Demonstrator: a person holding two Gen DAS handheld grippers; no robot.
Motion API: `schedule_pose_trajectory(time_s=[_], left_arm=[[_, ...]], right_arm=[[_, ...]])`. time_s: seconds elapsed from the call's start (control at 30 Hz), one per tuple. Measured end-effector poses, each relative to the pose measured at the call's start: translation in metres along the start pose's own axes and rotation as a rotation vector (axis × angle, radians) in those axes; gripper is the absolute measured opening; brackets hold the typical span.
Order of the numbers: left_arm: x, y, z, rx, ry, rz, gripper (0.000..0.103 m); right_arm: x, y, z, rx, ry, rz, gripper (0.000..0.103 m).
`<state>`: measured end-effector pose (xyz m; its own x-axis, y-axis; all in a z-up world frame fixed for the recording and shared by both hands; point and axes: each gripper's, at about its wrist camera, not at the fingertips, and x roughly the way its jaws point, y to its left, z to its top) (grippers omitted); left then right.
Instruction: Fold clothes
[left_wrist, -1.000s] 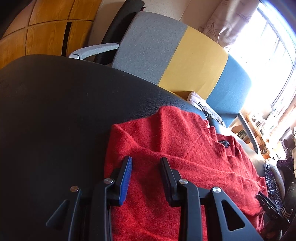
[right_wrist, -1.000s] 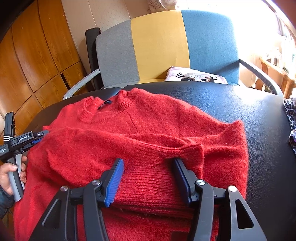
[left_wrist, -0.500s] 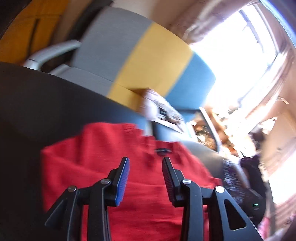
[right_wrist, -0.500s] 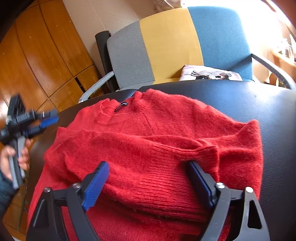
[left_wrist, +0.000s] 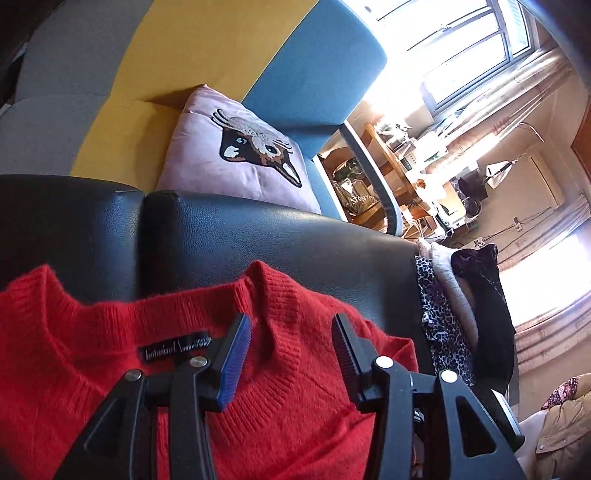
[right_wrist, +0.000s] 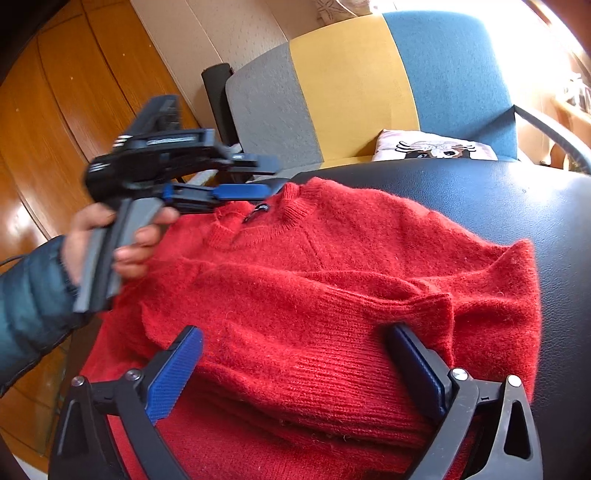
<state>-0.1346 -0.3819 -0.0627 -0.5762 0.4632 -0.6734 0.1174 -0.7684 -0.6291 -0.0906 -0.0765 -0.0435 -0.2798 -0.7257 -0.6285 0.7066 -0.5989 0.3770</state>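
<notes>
A red knitted sweater (right_wrist: 332, 280) lies partly folded on a black leather surface (right_wrist: 517, 192), sleeves laid across the body. My left gripper (left_wrist: 291, 339) is open and empty, hovering over the sweater's collar (left_wrist: 273, 295) beside the neck label (left_wrist: 177, 347). It also shows in the right wrist view (right_wrist: 251, 184), held by a hand above the collar. My right gripper (right_wrist: 295, 365) is open wide and empty, just above the ribbed folded edge of the sweater at the near side.
A grey, yellow and blue chair (right_wrist: 351, 92) stands behind the surface with a pale cushion (left_wrist: 240, 155) on its seat. Patterned and dark clothes (left_wrist: 461, 314) hang past the right edge. Wooden wall panels (right_wrist: 74, 110) are at the left.
My left gripper has swung from the sweater's left side up over the collar. My right gripper has opened wider and stayed over the near folded edge.
</notes>
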Motion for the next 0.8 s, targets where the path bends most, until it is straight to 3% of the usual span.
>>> schedule_pose_trajectory(time_s=[0.2,0.3,0.4,0.47,0.53,0.57,0.7,0.73,0.8], left_arm=[[0.032,0.002,0.006,-0.002,0.082,-0.076,0.046],[0.038,-0.001,0.012,0.001,0.081,-0.103,0.043],[0.04,0.0,0.021,-0.01,0.03,-0.107,0.009],[0.039,0.002,0.027,-0.034,-0.025,-0.089,0.005],[0.049,0.005,0.029,-0.031,-0.025,-0.005,0.002],[0.055,0.006,0.03,-0.028,-0.023,0.04,0.002],[0.054,0.002,0.033,-0.045,-0.041,0.062,0.005],[0.051,-0.003,0.032,-0.033,-0.032,0.07,0.017],[0.033,-0.013,0.028,-0.004,-0.038,0.06,0.03]], right_arm=[[-0.001,-0.004,0.0,0.032,-0.019,0.041,0.103],[-0.002,-0.006,0.0,0.047,-0.027,0.058,0.103],[-0.002,-0.007,0.0,0.05,-0.03,0.062,0.103],[-0.003,-0.006,-0.001,0.049,-0.032,0.062,0.103],[-0.003,-0.005,-0.002,0.047,-0.032,0.06,0.103],[-0.003,-0.005,-0.002,0.046,-0.031,0.059,0.103],[-0.003,-0.004,-0.003,0.043,-0.03,0.054,0.103],[-0.003,-0.004,-0.003,0.042,-0.029,0.052,0.103],[-0.004,-0.003,-0.003,0.04,-0.029,0.05,0.103]])
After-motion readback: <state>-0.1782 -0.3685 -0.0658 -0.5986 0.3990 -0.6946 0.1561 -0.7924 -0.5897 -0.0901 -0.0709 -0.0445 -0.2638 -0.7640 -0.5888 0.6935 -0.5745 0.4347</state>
